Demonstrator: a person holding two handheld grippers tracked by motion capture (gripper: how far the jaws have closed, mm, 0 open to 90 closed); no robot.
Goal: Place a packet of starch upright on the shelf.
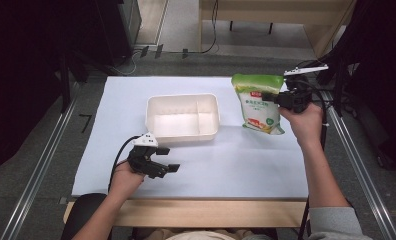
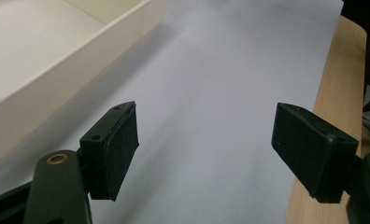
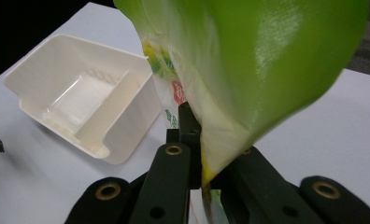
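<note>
The right hand (image 1: 306, 122) is raised over the table's right side, forearm reaching in from the near edge, wrist bent inward. Its right gripper (image 1: 278, 99) pinches the edge of a green bag (image 1: 257, 102), which hangs clear of the white table (image 1: 236, 165) just right of the cream tray (image 1: 182, 117). The bag bears a red badge (its lettering is too small to read). The left gripper (image 1: 161, 160) rests low near the tray's front, jaws wide apart, touching nothing.
</note>
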